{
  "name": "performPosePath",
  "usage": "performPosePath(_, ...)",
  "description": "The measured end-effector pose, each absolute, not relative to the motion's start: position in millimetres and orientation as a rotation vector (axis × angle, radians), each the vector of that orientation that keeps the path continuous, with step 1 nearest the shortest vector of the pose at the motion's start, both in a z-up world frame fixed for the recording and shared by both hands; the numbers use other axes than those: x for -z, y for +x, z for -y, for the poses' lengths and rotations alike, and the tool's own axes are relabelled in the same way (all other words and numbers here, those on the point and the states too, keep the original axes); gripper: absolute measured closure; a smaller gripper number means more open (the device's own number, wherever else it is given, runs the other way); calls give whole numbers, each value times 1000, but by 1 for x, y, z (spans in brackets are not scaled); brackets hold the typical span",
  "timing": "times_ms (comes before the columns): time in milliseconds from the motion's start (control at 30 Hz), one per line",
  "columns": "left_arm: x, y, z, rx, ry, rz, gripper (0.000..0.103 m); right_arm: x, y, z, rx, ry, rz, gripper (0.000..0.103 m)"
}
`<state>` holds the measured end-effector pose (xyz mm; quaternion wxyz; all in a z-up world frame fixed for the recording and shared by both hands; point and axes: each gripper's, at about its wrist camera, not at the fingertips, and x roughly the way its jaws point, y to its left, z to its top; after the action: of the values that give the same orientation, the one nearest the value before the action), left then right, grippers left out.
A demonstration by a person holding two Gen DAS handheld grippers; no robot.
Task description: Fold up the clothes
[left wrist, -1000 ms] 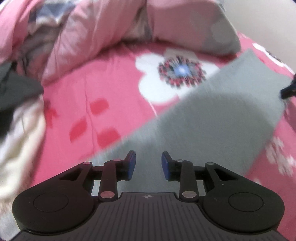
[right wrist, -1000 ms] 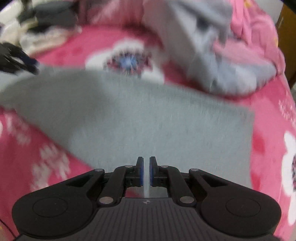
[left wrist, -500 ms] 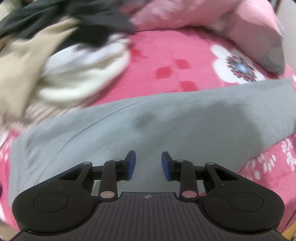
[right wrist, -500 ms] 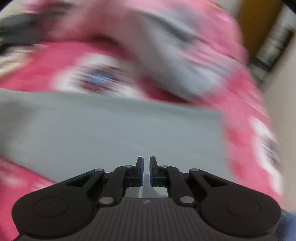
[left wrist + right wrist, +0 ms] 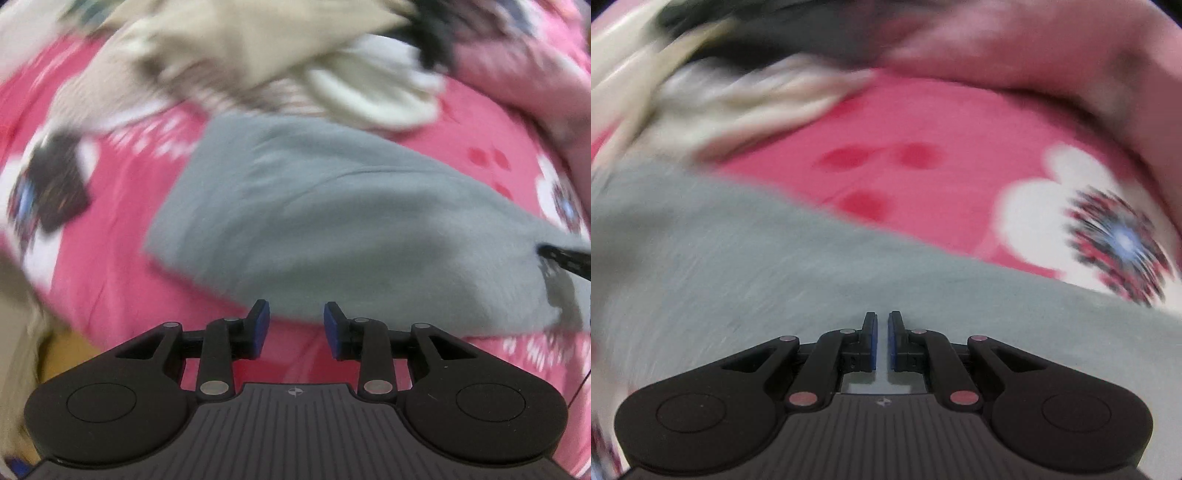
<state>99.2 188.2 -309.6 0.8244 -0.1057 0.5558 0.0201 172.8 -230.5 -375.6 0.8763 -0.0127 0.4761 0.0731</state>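
Since half a second ago the left camera has swung so that the grey cloth's folded end, then off past 9 o'clock, now sits near the middle of its view, and the heap of clothes has slid from 10 o'clock to 12 o'clock.

Biggest of all is the pink bedsheet with white flowers, spread under everything. On it lies the grey cloth, the piece being folded, filling the centre of the left view and running off toward 3 o'clock; in the right view the same cloth covers the lower half from 9 o'clock to 3 o'clock. Beyond it, at 12 o'clock in the left view, is the heap of clothes, beige, cream and dark pieces, blurred by motion. A pink quilt is bunched at 1 o'clock in the right view.

At 6 o'clock in its own view, the left gripper has its jaws spread apart and empty, just short of the cloth's near edge. Also at 6 o'clock in its own view, the right gripper has its jaws pinched nearly together, with grey cloth showing in the thin slot between them. It also appears as a dark tip at 3 o'clock in the left view, at the cloth's far corner.
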Motion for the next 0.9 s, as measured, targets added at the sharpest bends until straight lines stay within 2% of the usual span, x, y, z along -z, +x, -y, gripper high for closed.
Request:
performPosePath(67, 312, 92, -209, -88, -320, -1180, 68, 363, 176, 234, -31, 15, -979, 96)
performPosePath(167, 319, 85, -235, -134, -459, -1169, 59, 342, 171, 223, -5, 64, -962, 95)
performPosePath(233, 322, 81, -248, -167, -520, -1159, 45, 330, 163, 190, -104, 15, -945, 92)
performPosePath(300, 324, 78, -257, -198, -553, -1145, 41, 324, 151, 145, -245, -62, -925, 73)
performPosePath(400, 327, 74, -269, -226, -601, -1127, 37, 318, 132, 79, -443, -173, -883, 54)
performPosePath(533, 330, 67, -286, -258, -660, -1108, 36, 327, 115, -7, -615, -297, -790, 47)
performPosePath(600, 329, 64, -294, -273, -673, -1091, 36, 331, 106, -51, -699, -358, -741, 31)
performPosePath(667, 327, 60, -303, -291, -683, -1069, 34, 336, 99, -92, -769, -421, -686, 26)
performPosePath(767, 323, 55, -319, -325, -685, -1028, 23, 347, 99, -130, -781, -487, -627, 14)
performPosePath(900, 313, 51, -337, -364, -630, -961, 5, 360, 98, -164, -795, -593, -566, 6)
